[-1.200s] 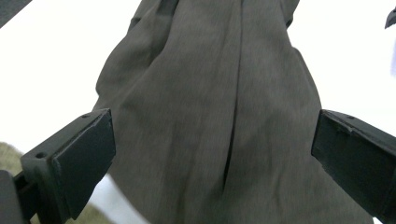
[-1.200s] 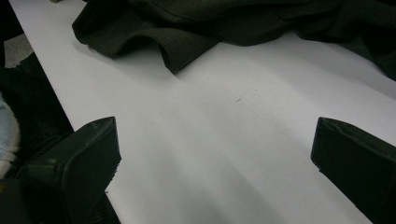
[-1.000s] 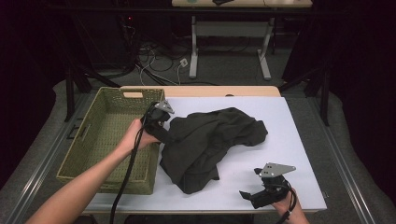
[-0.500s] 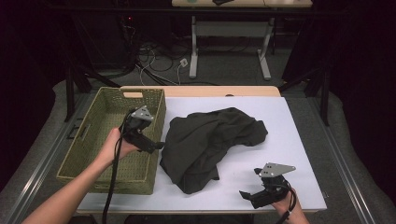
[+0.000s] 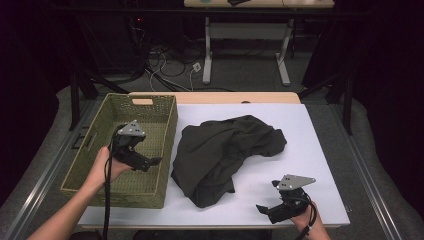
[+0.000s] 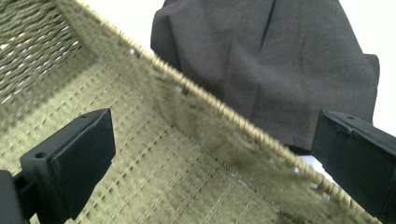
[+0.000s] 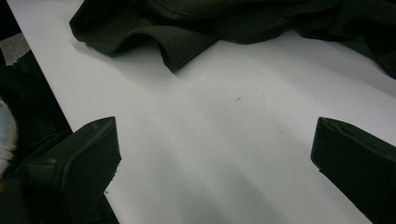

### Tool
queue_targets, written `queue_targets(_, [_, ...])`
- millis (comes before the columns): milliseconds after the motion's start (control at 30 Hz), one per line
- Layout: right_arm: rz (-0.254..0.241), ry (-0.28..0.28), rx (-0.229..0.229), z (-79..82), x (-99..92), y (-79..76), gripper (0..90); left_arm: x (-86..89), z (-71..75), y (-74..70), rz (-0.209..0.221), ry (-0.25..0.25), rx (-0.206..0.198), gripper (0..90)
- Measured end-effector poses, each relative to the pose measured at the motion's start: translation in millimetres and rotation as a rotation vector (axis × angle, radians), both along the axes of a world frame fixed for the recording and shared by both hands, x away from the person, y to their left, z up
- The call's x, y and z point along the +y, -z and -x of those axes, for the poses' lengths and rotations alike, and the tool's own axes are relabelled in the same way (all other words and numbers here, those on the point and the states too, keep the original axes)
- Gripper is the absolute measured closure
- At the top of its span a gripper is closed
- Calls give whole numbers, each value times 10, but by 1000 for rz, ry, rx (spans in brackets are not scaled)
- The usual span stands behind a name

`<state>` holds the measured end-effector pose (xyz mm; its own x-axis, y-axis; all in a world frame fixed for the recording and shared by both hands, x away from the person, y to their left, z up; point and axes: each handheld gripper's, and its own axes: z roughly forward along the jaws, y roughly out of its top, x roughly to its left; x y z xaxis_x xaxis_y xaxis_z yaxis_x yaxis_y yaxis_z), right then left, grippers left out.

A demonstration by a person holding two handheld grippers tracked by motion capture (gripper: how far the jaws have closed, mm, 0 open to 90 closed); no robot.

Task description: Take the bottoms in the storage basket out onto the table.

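Your cloth (image 5: pixel 227 152) lies crumpled on the white table (image 5: pixel 320 145), just beside the basket (image 5: pixel 142 105) and outside it; its near-left edge comes close to the basket's long wall, and whether it touches you cannot tell from above. Your left gripper (image 5: pixel 150 162) hangs over the inside of the basket, by the wall that faces the cloth, jaws spread wide and holding nothing. In the left gripper view the woven rim (image 6: pixel 243 123) runs between the jaws with the cloth (image 6: pixel 280 60) beyond it. Your right gripper (image 5: pixel 265 210) sits on the far side of the cloth from the basket, at the table's near edge, jaws also released and empty; in the right gripper view bare table lies between them and the cloth's hem (image 7: pixel 173 51) is a little ahead.

Expect the cloth to be light, limp and thin: it will sag and trail from any single pinch, and it will not slip much. Take hold on a raised fold or a bunched ridge, not a flat patch, so the jaws close on several layers. The hem nearest the right gripper stands up slightly and looks an easy bite. A second hold on the basket-side edge would likely keep it from dragging.
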<state>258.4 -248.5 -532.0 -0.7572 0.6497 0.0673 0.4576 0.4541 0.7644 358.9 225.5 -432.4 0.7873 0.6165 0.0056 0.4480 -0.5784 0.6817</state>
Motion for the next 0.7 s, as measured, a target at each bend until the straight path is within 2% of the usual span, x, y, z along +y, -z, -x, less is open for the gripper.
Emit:
queue_targets(67, [12, 1, 7, 1, -4, -7, 11, 50, 32, 14, 8, -9, -4, 0])
queue_targets(133, [-3, 1, 2, 1, 4, 1, 11, 104, 67, 27, 15, -19, -5, 0])
queue_targets(633, [4, -5, 2, -8, 8, 6, 11, 411, 291, 155, 59, -79, -12, 0])
queue_targets(700, [4, -1, 1, -7, 12, 9, 11, 442, 325, 176, 52, -82, -12, 0])
